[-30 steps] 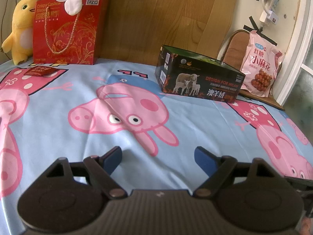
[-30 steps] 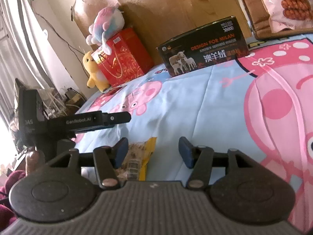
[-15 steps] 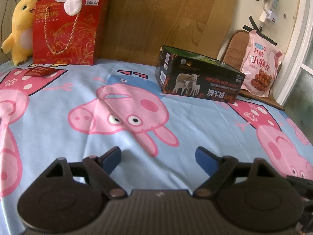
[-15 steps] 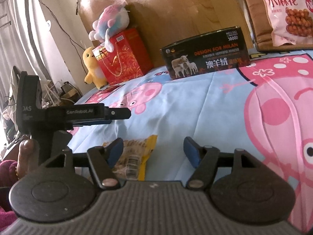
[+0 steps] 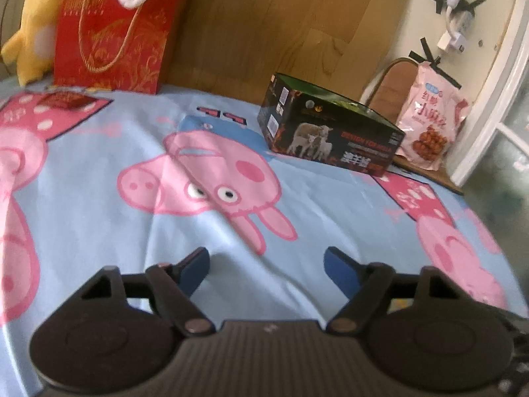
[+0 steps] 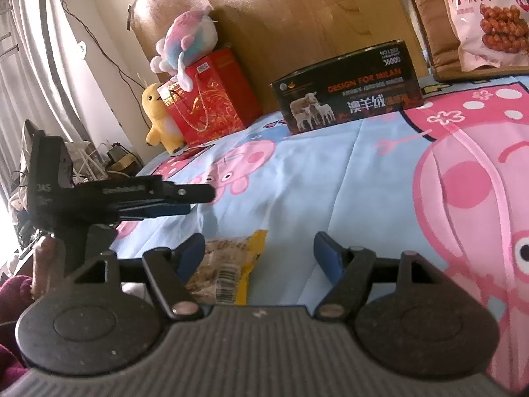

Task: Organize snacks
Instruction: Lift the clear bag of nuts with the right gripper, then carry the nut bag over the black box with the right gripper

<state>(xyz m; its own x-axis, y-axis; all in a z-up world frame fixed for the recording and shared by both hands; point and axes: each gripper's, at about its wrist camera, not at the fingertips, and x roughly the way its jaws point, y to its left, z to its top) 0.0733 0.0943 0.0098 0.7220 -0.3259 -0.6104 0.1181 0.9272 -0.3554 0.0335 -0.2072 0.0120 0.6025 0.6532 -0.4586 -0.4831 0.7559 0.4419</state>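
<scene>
Over the light-blue bedsheet printed with pink cartoon pigs [image 5: 99, 178], the left gripper [image 5: 266, 261] has its blue-padded jaws wide with only cloth between them, having just narrowed a little. The right gripper [image 6: 259, 251] has just been opening and stands wide; a yellow-edged clear snack packet with a barcode [image 6: 228, 264] lies just beside its seven o'clock pad, unpinched, and a black rectangular carton picturing sheep [image 6: 347, 87] sits at twelve o'clock by the wooden headboard [image 6: 297, 16]

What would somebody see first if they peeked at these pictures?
Probably the big pink cartoon pigs on the blue bedsheet. Next, the red gift bag against the wooden headboard, a yellow plush chick beside it, and the black box with sheep farther right. Close up, a yellow snack packet lies between the right tongs.
</scene>
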